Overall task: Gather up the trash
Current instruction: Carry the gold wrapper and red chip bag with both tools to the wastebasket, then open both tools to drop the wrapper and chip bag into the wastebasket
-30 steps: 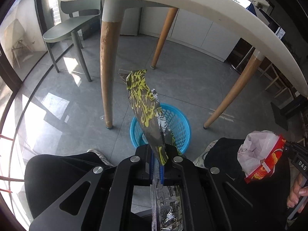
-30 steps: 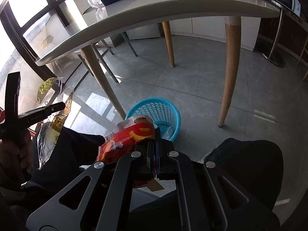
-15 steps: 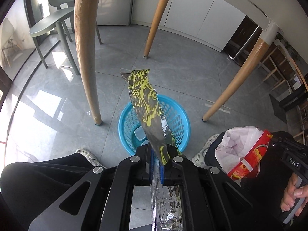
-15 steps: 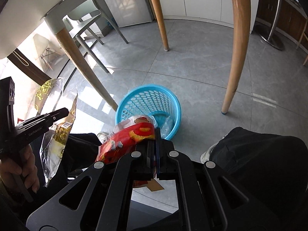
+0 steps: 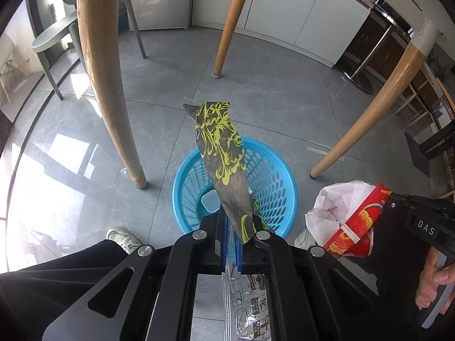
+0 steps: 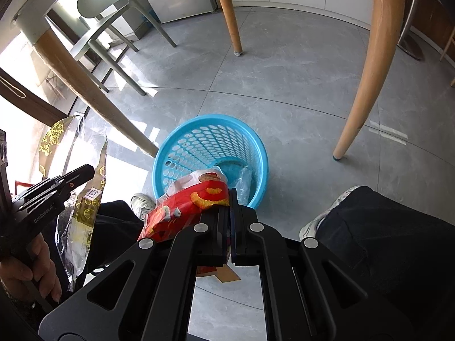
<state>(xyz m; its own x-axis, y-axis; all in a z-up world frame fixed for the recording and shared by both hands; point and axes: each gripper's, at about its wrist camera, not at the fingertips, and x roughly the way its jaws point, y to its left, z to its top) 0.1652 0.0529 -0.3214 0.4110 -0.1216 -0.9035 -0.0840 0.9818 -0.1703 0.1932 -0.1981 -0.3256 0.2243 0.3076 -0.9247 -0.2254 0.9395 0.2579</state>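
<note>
**Both grippers hold wrappers over the blue basket**

The left gripper [image 5: 231,227] has its fingers pressed together on the lower end of a dark wrapper [image 5: 224,164] with a yellow pattern; the wrapper stands up past the fingertips, and its silver printed tail hangs back between the arms. The right gripper [image 6: 229,207] is clamped on a red wrapper [image 6: 184,210] with yellow marks and a crumpled white lining, which juts out to the left of its fingers.

Just beyond both sets of fingertips, down on the grey tile floor [image 5: 270,91], stands a round blue basket [image 5: 281,176] with perforated walls. In it lie a small pale blue square piece [image 5: 210,202] and, seen from the right wrist, a bit of clear plastic [image 6: 244,179] against the far wall. Neither held wrapper is inside the basket.

Wooden table legs [image 5: 108,79] stand around the basket, one just to its left. Farther off past the fingers is a grey-green chair [image 6: 99,14]. White sneakers [image 5: 125,234] sit near the basket on either side.
</note>
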